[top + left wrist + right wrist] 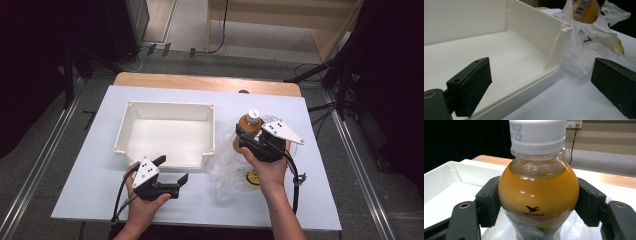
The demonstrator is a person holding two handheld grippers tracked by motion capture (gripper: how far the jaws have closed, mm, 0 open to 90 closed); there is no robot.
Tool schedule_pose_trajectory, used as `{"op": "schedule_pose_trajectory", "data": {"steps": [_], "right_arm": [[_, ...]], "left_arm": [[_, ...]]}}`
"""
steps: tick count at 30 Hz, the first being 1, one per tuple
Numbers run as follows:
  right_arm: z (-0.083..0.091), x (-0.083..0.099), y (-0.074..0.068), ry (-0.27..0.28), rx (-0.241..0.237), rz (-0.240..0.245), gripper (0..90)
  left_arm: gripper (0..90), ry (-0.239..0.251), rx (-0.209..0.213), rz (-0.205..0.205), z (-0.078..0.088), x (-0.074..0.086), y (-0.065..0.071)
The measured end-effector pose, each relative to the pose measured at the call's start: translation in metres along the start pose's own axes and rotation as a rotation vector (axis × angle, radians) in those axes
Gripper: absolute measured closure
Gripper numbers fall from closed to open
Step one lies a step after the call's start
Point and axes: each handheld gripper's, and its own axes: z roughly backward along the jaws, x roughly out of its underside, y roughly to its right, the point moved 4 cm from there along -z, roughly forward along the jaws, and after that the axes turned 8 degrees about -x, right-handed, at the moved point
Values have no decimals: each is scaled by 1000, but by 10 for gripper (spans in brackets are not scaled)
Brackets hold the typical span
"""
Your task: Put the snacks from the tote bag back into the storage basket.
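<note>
High view, right gripper (248, 141) clamped on an orange drink bottle (248, 124) upright over a clear plastic bag (227, 170), left gripper (173, 169) spread wide and empty beside the white tray (165, 112), left gripper view, tray corner between its parted jaws, right gripper view, pads (489, 200) pressing the bottle's sides.

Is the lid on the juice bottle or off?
On. The white cap sits over the neck of the bottle, which stands upright, clamped in the right gripper.
</note>
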Motion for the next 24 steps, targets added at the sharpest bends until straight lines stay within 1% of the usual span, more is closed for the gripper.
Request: {"op": "schedule_pose_trajectory", "data": {"steps": [2,3,4,8,13,14,16,19,21,22,24], "right_arm": [[0,0,1,-2,0,-3,311],[-1,0,1,-2,0,-5,311],[-1,0,1,-3,1,-6,311],[-1,0,0,-4,-1,-10,311],[-2,-1,-1,-7,-3,-1,311],[-2,-1,-1,-6,-3,-2,311],[-3,-1,-1,-10,-4,-3,311],[-5,-1,-1,-14,0,2,311],[-6,0,-1,-18,1,2,311],[-7,0,-1,-19,2,3,311],[-8,0,-2,-23,0,-1,311]], "left_arm": [[21,8,-16,-1,3,-1,-7],[19,12,-15,4,5,-1,-11],[20,12,-22,12,6,-1,-14],[19,25,-33,23,13,-4,-25],[19,43,-45,19,22,-8,-34],[19,49,-42,12,24,-9,-36],[19,54,-55,2,30,-11,-41],[19,60,-62,11,36,-12,-50],[19,72,-68,32,39,-13,-55],[19,75,-71,30,41,-14,-58],[19,74,-79,11,43,-14,-62]]}}
